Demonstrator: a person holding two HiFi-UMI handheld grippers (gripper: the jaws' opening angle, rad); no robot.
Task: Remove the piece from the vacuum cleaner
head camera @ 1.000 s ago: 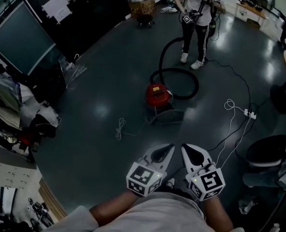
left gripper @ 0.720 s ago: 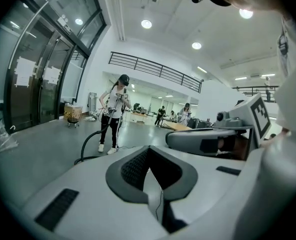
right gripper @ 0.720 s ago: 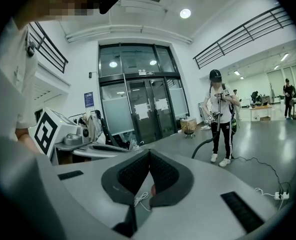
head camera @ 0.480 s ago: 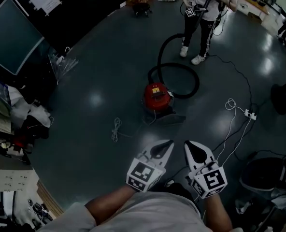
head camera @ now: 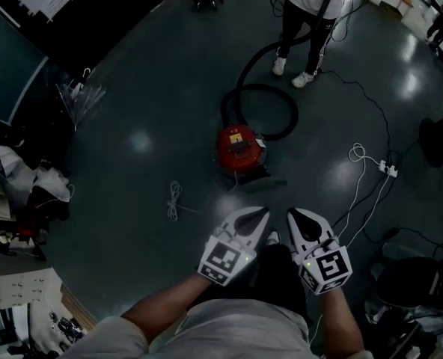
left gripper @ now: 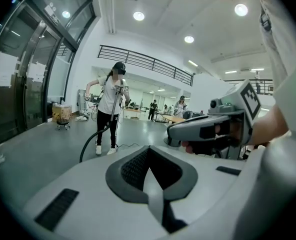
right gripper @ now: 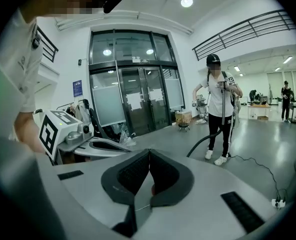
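Red and round, a small canister vacuum cleaner (head camera: 239, 149) sits on the dark glossy floor (head camera: 132, 96), straight ahead of the tongs and well apart from them. A thick black hose (head camera: 260, 111) loops on the floor just beyond it and rises to a second person (head camera: 311, 13) standing at the far end, who seems to hold its upper end. A flat dark part (head camera: 260, 182), too dim to identify, lies against the canister on the side facing the tongs. The left tongs (head camera: 260, 213) and the right tongs (head camera: 292, 213) are held side by side low in front of the wearer, tips pointing at the cleaner. Both pairs are pressed together with nothing between them. A thin white cord (head camera: 174, 199) lies coiled on the floor ahead and to the left of the left tongs. Compared with a second ago, the vacuum cleaner has drawn closer to the tongs and the standing person has slipped toward the far edge of the head view, so the wearer appears to be walking up to it. The task is probably only at the approach: no part has been touched, and the tongs must spread before any grip.
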